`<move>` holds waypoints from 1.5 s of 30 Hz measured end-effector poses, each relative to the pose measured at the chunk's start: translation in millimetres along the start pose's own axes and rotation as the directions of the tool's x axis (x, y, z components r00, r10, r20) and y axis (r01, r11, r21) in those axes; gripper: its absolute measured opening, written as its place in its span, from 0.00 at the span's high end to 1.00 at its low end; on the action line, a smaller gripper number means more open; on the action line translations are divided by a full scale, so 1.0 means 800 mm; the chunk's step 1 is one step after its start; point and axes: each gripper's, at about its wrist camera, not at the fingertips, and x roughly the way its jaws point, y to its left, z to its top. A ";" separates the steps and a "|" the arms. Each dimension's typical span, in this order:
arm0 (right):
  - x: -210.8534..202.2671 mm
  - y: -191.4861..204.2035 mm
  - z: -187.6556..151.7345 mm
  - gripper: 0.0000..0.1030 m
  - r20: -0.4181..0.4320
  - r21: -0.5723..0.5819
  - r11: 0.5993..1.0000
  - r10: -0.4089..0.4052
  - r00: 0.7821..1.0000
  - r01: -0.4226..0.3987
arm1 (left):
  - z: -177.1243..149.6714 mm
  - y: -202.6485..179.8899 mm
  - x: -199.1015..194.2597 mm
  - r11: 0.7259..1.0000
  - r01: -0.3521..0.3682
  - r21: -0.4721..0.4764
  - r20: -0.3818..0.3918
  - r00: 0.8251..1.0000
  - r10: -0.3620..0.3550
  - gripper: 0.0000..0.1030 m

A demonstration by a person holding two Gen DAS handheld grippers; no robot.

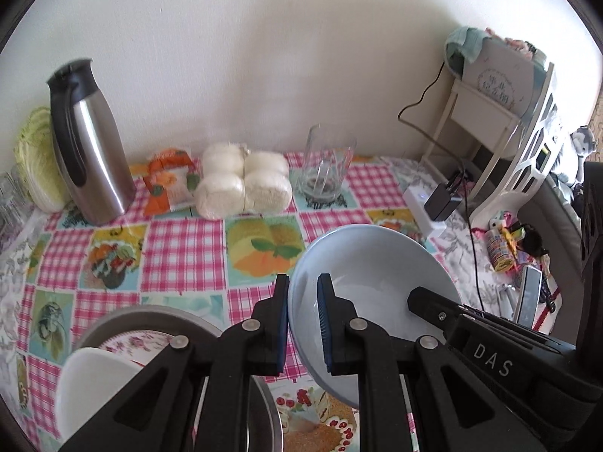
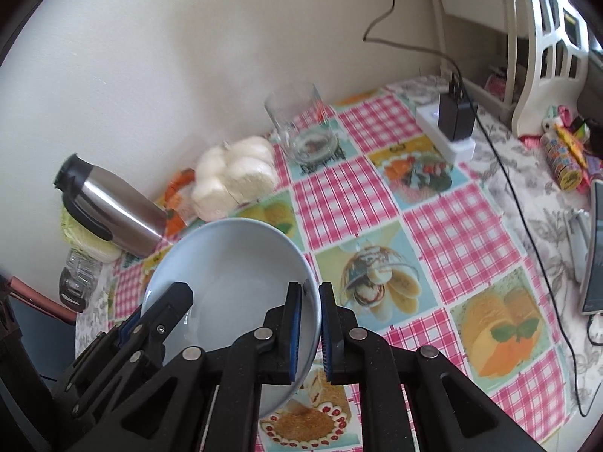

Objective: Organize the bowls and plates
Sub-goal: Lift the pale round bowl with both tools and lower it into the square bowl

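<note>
Left tongs [image 1: 303,316]: we see two black fingers with blue pads [image 1: 323,324], nearly closed, one on each face of the pale blue bowl's [image 1: 373,260] rim, pinching it. Right tongs [image 2: 309,324]: likewise narrowed, their blue pads [image 2: 296,333] clamped across the opposite rim of the same bowl. Each pair appears in the other's view, entering from the side, so we hold the tilted bowl between both at once.

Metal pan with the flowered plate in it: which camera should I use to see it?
Left wrist view. The metal pan shows at lower left with the flowered plate inside, partly hidden by the left tool. The right wrist view does not show it.
</note>
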 end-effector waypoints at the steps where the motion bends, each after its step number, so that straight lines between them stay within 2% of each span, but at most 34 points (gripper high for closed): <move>1: -0.007 0.002 0.001 0.89 0.010 -0.001 1.000 0.002 1.000 -0.002 | 0.002 0.001 -0.008 1.000 0.001 0.004 0.009 1.000 -0.002 0.85; 5: -0.028 0.017 0.000 0.88 0.042 -0.015 1.000 0.017 0.999 -0.017 | 0.007 0.005 -0.035 1.000 0.007 0.003 0.042 0.999 -0.007 0.85; 15: -0.048 0.057 -0.012 0.88 0.055 -0.045 0.998 0.040 0.998 -0.038 | 0.008 0.037 -0.078 1.000 0.003 -0.030 0.082 0.997 0.000 0.85; 27: -0.061 0.119 -0.028 0.87 0.053 -0.104 0.990 0.104 0.993 -0.098 | 0.002 0.090 -0.121 0.995 -0.014 -0.096 0.117 0.993 0.026 0.85; 45: -0.061 0.198 -0.065 0.87 0.015 -0.198 0.966 0.170 0.985 -0.164 | -0.025 0.164 -0.175 0.973 -0.050 -0.226 0.152 0.985 0.086 0.85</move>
